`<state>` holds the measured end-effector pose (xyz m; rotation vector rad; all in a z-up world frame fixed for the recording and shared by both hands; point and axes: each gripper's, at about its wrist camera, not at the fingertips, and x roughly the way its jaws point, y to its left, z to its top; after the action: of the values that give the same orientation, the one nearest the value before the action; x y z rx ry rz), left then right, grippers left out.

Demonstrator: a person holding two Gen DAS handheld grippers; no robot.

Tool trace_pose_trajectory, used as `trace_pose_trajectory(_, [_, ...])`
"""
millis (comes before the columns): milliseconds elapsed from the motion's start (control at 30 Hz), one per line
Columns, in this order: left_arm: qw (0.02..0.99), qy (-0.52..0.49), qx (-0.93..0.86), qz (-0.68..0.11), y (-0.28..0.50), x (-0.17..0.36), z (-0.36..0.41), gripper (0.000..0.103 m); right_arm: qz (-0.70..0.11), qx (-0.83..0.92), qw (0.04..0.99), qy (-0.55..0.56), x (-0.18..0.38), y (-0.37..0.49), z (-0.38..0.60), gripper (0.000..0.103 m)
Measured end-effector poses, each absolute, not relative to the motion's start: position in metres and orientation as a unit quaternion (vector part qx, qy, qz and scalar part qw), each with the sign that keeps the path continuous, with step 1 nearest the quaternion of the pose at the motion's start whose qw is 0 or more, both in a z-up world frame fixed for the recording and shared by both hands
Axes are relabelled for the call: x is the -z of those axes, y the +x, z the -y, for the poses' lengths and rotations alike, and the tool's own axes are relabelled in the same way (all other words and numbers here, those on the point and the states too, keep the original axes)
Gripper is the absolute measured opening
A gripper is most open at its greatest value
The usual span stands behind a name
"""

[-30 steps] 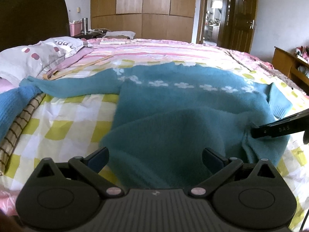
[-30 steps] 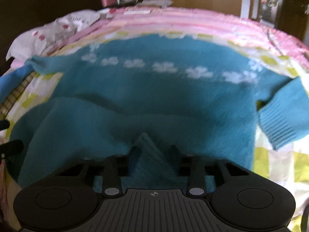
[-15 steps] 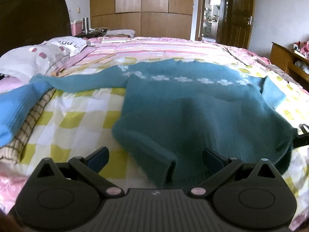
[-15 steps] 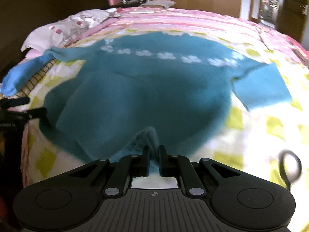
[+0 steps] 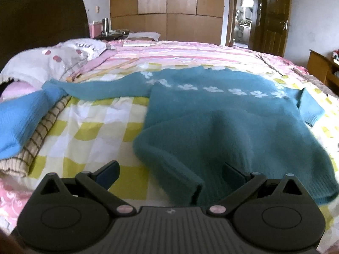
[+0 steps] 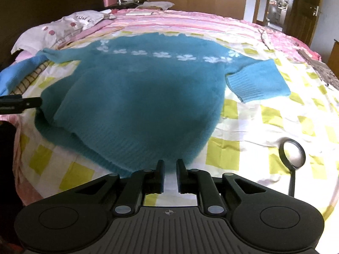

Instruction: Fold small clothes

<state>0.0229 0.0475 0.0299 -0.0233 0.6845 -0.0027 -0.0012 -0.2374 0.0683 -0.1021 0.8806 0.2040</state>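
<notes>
A teal sweater point(image 5: 211, 110) with a row of white flowers lies on the checked bed sheet, its lower part folded up over the body. One sleeve stretches left and the other cuff point(image 6: 258, 80) lies folded at the right. My left gripper point(image 5: 169, 167) is open wide over the sweater's near left corner, and nothing is pinched. My right gripper point(image 6: 170, 163) hovers just short of the ribbed hem point(image 6: 127, 148). Its jaws are opening, a narrow gap shows between them and no cloth is in it. A left finger point(image 6: 21, 103) pokes in at the left edge.
A bright blue garment point(image 5: 19, 118) lies on folded brown-checked cloth point(image 5: 42, 133) at the left. Pillows point(image 5: 53, 61) sit by the dark headboard. A black ring on a stalk point(image 6: 292, 154) stands over the sheet at the right. A wardrobe and a doorway lie beyond the bed.
My right gripper has let go of the sweater fold it pinched and drawn back toward the bed's near edge. Its finger has left the left wrist view. The left gripper stays open.
</notes>
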Motion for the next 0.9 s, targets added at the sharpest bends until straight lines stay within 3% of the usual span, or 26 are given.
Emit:
trace_pose_trajectory(200, [0.933, 0.020, -0.010, -0.360, 0.034, -0.019, -0.033, 0.103, -0.401, -0.121, 0.908, -0.011, -0.073, -0.004, 0.225, 0.014])
trace_pose_trajectory(300, [0.926, 0.020, -0.016, -0.378, 0.038, -0.015, -0.033, 0.091, -0.398, -0.143, 0.906, -0.005, -0.068, 0.002, 0.210, 0.014])
trace_pose_trajectory(400, [0.919, 0.013, -0.017, -0.393, 0.039, -0.012, -0.036, 0.070, -0.402, -0.160, 0.902, -0.001, -0.061, 0.007, 0.195, 0.014])
trace_pose_trajectory(467, [0.912, 0.007, -0.016, -0.410, 0.040, -0.010, -0.039, 0.049, -0.403, -0.169, 0.899, -0.003, -0.058, 0.008, 0.187, 0.014])
trace_pose_trajectory(567, [0.901, -0.011, -0.012, -0.432, 0.039, -0.004, -0.046, 0.029, -0.404, -0.174, 0.898, -0.002, -0.056, 0.008, 0.180, 0.014])
trace_pose_trajectory(900, [0.890, -0.002, -0.022, -0.456, 0.018, -0.006, -0.062, 0.022, -0.407, -0.172, 0.897, 0.006, -0.052, 0.006, 0.177, 0.014])
